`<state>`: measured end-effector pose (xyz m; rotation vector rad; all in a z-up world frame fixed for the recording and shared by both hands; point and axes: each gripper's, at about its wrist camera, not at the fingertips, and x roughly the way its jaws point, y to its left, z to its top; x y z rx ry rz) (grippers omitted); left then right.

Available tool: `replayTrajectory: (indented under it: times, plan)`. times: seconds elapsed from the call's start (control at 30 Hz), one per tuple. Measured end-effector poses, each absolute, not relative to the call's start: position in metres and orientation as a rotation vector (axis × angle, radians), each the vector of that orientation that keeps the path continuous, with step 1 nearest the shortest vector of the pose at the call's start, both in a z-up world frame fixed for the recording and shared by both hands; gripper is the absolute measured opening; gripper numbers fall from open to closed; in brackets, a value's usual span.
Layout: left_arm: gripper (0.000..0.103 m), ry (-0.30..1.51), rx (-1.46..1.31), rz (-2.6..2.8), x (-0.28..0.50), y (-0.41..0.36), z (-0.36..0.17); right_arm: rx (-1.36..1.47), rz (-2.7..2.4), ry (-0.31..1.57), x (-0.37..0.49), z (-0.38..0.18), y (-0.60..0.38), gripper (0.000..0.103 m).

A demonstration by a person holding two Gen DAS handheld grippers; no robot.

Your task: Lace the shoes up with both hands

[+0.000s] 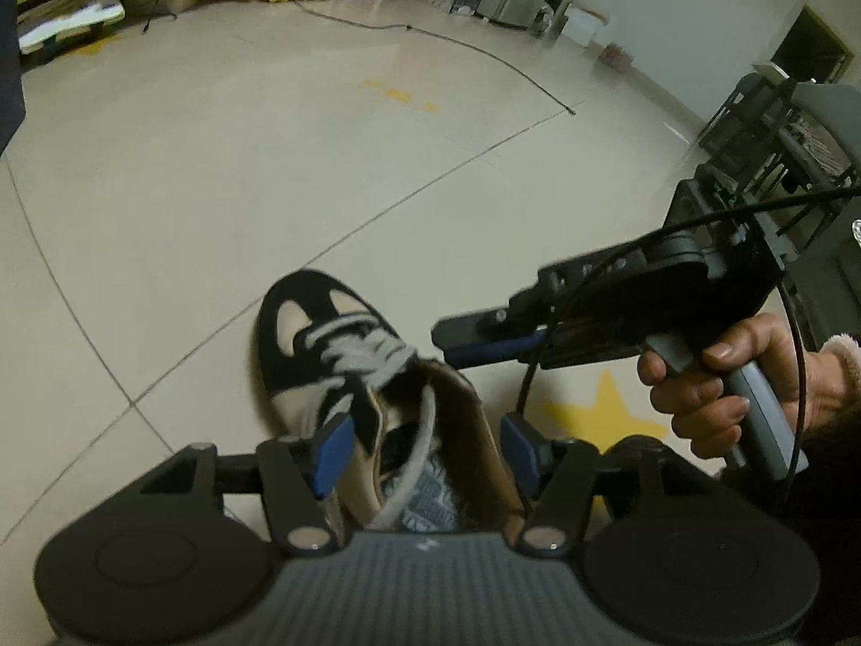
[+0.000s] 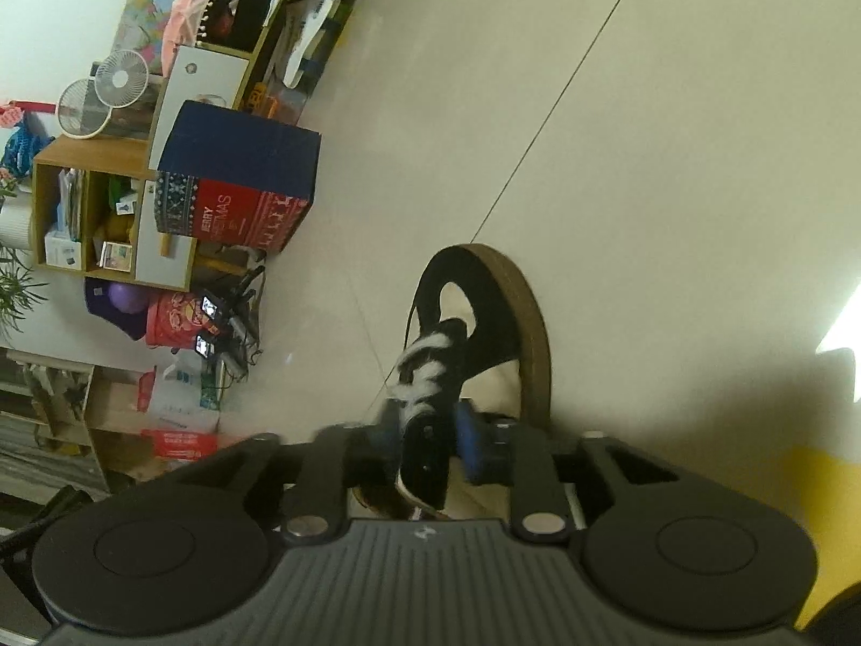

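The left tool stands apart astride the shoe collar, lace loose between, while the right tool, at 3 o'clock, looks slackly apart around the black tongue to steady it

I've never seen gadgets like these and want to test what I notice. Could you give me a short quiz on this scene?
1. True or false: the shoe stands on a table.
2. The left gripper has its jaws: A) shut on a lace; B) open, either side of the shoe's opening; C) out of view.
3. What yellow shape marks the floor beside the shoe?
Key: 1 false, it is on the tiled floor. 2 B. 3 a star.
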<state>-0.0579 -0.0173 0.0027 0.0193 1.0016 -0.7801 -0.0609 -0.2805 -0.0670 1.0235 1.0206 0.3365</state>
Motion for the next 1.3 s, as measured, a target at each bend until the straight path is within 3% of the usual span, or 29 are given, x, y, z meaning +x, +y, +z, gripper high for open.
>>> replayTrajectory:
  times: [0.03, 0.1, 0.27, 0.37, 0.7, 0.8, 0.87, 1.2, 1.3]
  plan:
    - [0.056, 1.005, 0.018, -0.789, -0.058, -0.018, 0.002, 1.029, 0.335, 1.021, -0.062, -0.067, -0.281, 0.030]
    - [0.041, 0.997, 0.049, -0.816, -0.059, -0.026, 0.002, 1.052, 0.322, 1.020, -0.063, -0.067, -0.282, 0.030]
    - [0.033, 0.959, 0.175, -0.859, -0.064, -0.052, 0.002, 1.110, 0.296, 1.017, -0.064, -0.070, -0.288, 0.030]
    - [0.019, 0.985, 0.207, -0.818, -0.056, -0.057, -0.008, 1.101, 0.298, 1.017, -0.064, -0.069, -0.289, 0.030]
    - [0.018, 1.026, 0.267, -0.801, -0.053, -0.064, -0.027, 1.108, 0.319, 1.034, -0.063, -0.071, -0.285, 0.030]
    - [0.006, 1.019, 0.262, -0.800, -0.052, -0.067, -0.030, 1.108, 0.320, 1.033, -0.063, -0.070, -0.285, 0.030]
    - [0.003, 1.006, 0.251, -0.795, -0.050, -0.067, -0.031, 1.110, 0.318, 1.029, -0.063, -0.070, -0.285, 0.030]
    - [0.003, 0.950, 0.226, -0.798, -0.047, -0.066, -0.026, 1.126, 0.313, 1.033, -0.062, -0.073, -0.284, 0.030]
    - [0.004, 0.958, 0.212, -0.788, -0.050, -0.063, -0.025, 1.094, 0.320, 1.033, -0.062, -0.072, -0.281, 0.008]
